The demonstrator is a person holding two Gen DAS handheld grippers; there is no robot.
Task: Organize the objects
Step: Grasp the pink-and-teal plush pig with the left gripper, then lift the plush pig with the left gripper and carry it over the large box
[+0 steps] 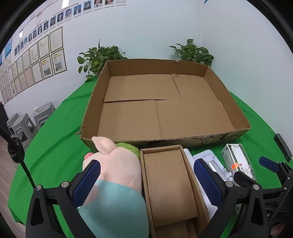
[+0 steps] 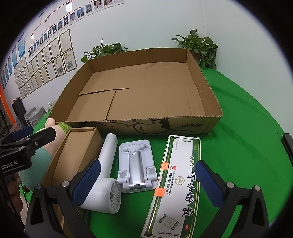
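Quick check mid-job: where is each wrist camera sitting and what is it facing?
Left wrist: low over the near table edge, facing the tray; open left tongs straddle plush and small box.
Right wrist: further right, open right tongs over fan, stand, medicine box.
Shared: tray, small box, plush.

An office or company demo room: the pale wall at upper left carries rows of framed certificates [image 1: 45,60] under a chart of staff portrait photos [image 2: 73,16], two potted plants [image 1: 192,51] stand in the corner behind a green-draped table [image 2: 247,113], and grey plastic stools [image 1: 23,126] sit at far left
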